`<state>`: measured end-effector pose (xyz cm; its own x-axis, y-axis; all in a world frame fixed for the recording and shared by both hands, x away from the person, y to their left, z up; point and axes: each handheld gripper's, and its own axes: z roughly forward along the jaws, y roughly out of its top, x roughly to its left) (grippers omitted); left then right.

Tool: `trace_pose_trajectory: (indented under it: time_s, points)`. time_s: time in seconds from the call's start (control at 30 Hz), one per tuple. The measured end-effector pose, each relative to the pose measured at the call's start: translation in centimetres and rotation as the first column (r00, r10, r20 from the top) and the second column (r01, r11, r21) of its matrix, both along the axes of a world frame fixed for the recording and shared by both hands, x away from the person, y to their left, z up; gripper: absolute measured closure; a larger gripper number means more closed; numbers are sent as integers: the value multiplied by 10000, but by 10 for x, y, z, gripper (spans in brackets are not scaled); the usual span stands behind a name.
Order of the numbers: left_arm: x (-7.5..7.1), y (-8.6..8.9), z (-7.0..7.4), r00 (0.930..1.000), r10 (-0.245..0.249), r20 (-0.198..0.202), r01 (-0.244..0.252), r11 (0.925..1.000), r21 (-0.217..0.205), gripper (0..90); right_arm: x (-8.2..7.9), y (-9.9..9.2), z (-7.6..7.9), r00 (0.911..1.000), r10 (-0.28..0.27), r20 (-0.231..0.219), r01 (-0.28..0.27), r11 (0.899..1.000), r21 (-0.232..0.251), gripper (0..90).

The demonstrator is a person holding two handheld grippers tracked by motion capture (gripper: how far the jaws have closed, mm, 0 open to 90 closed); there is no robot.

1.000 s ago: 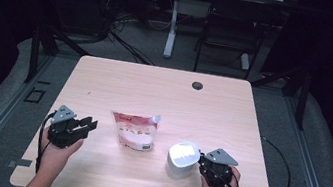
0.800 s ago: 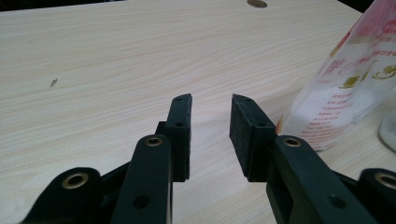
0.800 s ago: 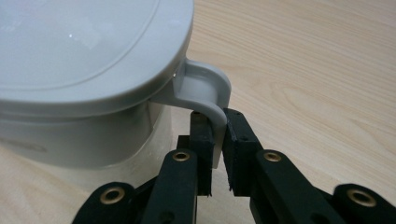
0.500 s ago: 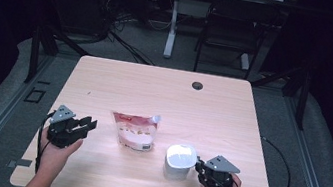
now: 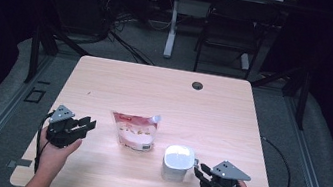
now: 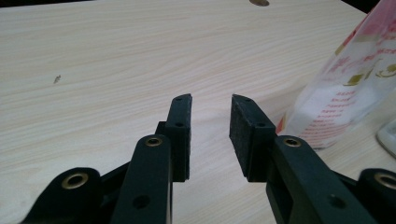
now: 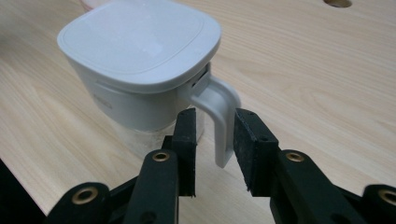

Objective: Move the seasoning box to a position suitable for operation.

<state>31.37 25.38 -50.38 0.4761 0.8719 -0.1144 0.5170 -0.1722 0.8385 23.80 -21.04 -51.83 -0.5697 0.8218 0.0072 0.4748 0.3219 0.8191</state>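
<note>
Handle [image 7: 220,122] between opening right tongs [image 7: 215,135], untouched

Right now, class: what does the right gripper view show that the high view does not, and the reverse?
Right gripper view: the white lidded plastic container has a curved handle standing between the right gripper's jaws, which have just been opening, with a gap beside it. High view: the left gripper, open and empty, and the clear red-printed pouch's full outline. Shared: the container and the light wooden table.
</note>
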Motion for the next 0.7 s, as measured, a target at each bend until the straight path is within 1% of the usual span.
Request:
trace_pose_trajectory:
  time_s: [0.07, 0.13, 0.17, 0.2, 0.23, 0.3, 0.33, 0.37, 0.43, 0.47, 0.5, 0.53, 0.6, 0.67, 0.7]
  points:
    - [0, 0, 0, 10000, -35, -58, 35, 10000, 54, 700, 1, -2, 5, 9999, -89, 47, 89, 10000, -18, 676]
    - [0, 0, 0, 9999, -73, -106, 73, 10000, 52, 699, 4, -4, 8, 9999, -113, 101, 113, 9999, -19, 620]
    - [0, 0, 0, 9999, -75, -156, 76, 10000, 43, 699, 4, -4, 8, 9999, -113, 101, 113, 9999, -19, 620]
    - [1, 0, 1, 9998, -117, -156, 118, 9999, 43, 683, 7, -5, 10, 9995, -171, 252, 172, 9999, -20, 580]
    - [1, 0, 1, 9998, -117, -156, 118, 9999, 43, 671, 9, -5, 13, 9995, -179, 266, 182, 9998, -105, 571]
    - [1, 0, 1, 9998, -142, -152, 142, 9999, 12, 664, 11, -6, 14, 9994, -195, 279, 198, 9998, -101, 557]
    - [0, 0, 1, 9998, -127, -159, 128, 9999, 7, 664, 12, -6, 17, 9994, -236, 258, 239, 9997, -114, 540]
    - [0, 0, 2, 9999, -78, -155, 77, 10000, -51, 662, 15, -7, 23, 9991, -254, 339, 259, 9996, -142, 524]
    - [1, 0, 2, 9997, -113, -236, 111, 9999, -85, 660, 16, -6, 29, 9990, -279, 340, 283, 9995, -109, 543]
    - [1, 0, 2, 9997, -113, -236, 111, 9999, -85, 652, 16, -6, 29, 9990, -279, 340, 283, 9995, -109, 543]
    - [1, 1, 2, 9992, -160, -360, 158, 9999, -66, 644, 19, -4, 35, 9988, -380, 300, 382, 9993, -42, 573]
    - [1, 0, 2, 9993, -141, -343, 138, 9998, -106, 640, 21, -4, 38, 9991, -346, 239, 348, 9994, -48, 620]
    - [1, 0, 2, 9992, -150, -369, 145, 9998, -121, 635, 24, -2, 42, 9997, -149, 178, 149, 9999, 28, 673]
    - [1, -1, 2, 9994, -153, -324, 151, 9999, -76, 636, 26, 2, 45, 9996, -85, 273, 88, 9999, -129, 724]
    - [1, -1, 2, 9994, -153, -324, 151, 9999, -76, 636, 27, 4, 46, 9995, -39, 316, 44, 9999, -131, 740]
